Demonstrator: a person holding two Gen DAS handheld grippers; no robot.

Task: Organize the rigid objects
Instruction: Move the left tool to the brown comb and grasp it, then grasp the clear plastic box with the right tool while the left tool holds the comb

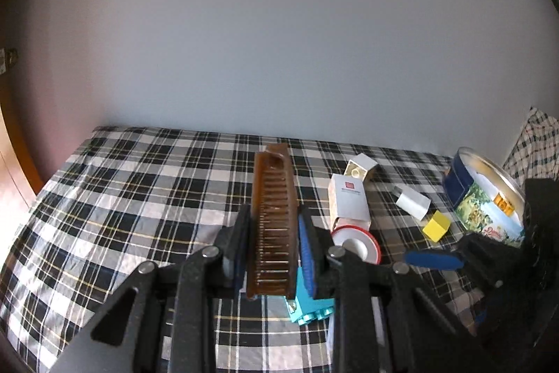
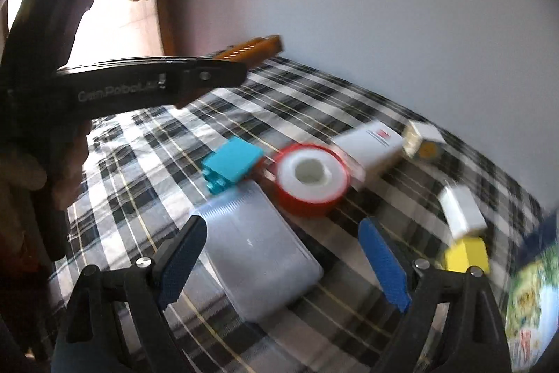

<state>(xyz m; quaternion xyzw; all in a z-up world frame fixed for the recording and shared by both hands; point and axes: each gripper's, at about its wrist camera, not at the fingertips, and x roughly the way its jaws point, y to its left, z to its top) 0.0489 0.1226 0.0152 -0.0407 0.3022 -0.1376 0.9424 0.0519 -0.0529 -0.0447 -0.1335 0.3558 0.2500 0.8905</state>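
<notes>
My left gripper (image 1: pixel 274 226) is shut on a brown comb (image 1: pixel 274 219) and holds it above the checkered cloth (image 1: pixel 139 198); the comb also shows in the right wrist view (image 2: pixel 251 49). My right gripper (image 2: pixel 279 233) is open and empty above a clear plastic box (image 2: pixel 258 247). A turquoise brick (image 2: pixel 230 165), a red-and-white tape roll (image 2: pixel 311 175), a white carton (image 2: pixel 370 145), a white-and-yellow brick (image 2: pixel 422 140), a white block (image 2: pixel 461 208) and a yellow cube (image 2: pixel 466 254) lie on the cloth.
A round printed tin (image 1: pixel 489 198) stands at the right; my right gripper's blue finger (image 1: pixel 433 259) shows beside it in the left wrist view. A white wall backs the cloth. A wooden door (image 2: pixel 153 6) is at the left.
</notes>
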